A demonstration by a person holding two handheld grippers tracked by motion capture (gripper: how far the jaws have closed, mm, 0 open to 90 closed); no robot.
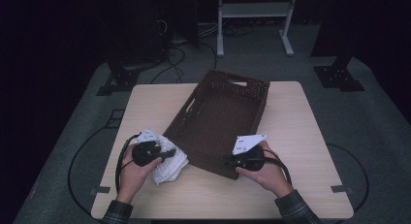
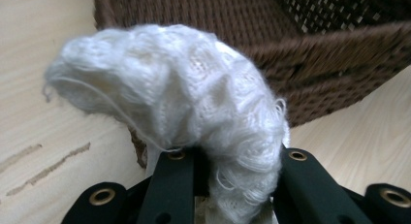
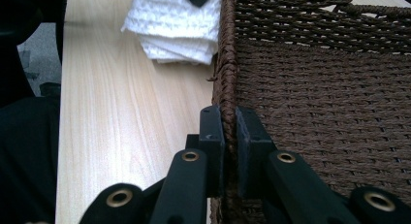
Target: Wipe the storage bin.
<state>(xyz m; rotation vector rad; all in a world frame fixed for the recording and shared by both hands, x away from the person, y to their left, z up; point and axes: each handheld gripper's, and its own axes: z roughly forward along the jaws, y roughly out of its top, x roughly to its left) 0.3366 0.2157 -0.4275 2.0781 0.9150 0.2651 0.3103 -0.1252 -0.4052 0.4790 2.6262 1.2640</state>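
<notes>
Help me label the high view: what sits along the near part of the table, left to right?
left gripper → white knitted cloth → brown woven basket → right gripper

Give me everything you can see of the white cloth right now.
The white cloth is a knitted, fluffy fabric with a waffle-like texture, folded in several layers. It sits on the table against the near left corner of the brown woven basket. The left gripper is shut on it, jaws pinching one bunched end, which bulges up above them with loose threads hanging off. From the right gripper view its stacked folded edges show beside the basket wall.
</notes>
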